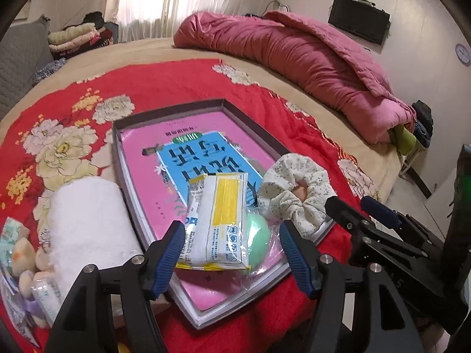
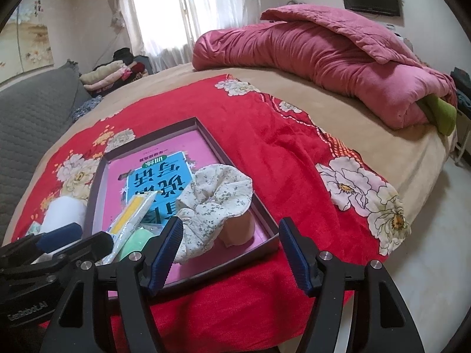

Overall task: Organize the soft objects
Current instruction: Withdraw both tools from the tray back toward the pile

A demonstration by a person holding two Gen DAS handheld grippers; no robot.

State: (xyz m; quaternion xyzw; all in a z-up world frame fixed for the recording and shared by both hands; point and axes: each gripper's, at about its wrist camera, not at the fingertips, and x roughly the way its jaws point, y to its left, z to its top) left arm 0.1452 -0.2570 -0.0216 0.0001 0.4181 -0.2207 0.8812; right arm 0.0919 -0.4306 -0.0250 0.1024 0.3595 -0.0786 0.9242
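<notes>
A shallow grey tray (image 1: 123, 158) with a pink floor lies on the red flowered blanket (image 1: 182, 82). In it are a blue book (image 1: 188, 158), a white and yellow packet (image 1: 216, 223), a green sponge (image 1: 259, 232) in clear wrap, a floral scrunchie (image 1: 297, 194) and a beige sponge (image 2: 238, 231). My left gripper (image 1: 231, 254) is open, its pads on either side of the packet's near end. My right gripper (image 2: 231, 248) is open and empty over the tray's near right corner, just beside the scrunchie (image 2: 215, 203). The tray rim (image 2: 206, 129) also shows in the right wrist view.
A rolled white towel (image 1: 88, 220) lies left of the tray, with small plush toys and wrapped packs (image 1: 26, 267) beside it. A bundled pink quilt (image 1: 309, 61) lies at the far right of the bed. Folded clothes (image 1: 79, 36) are stacked near the window. The bed edge drops to the floor on the right.
</notes>
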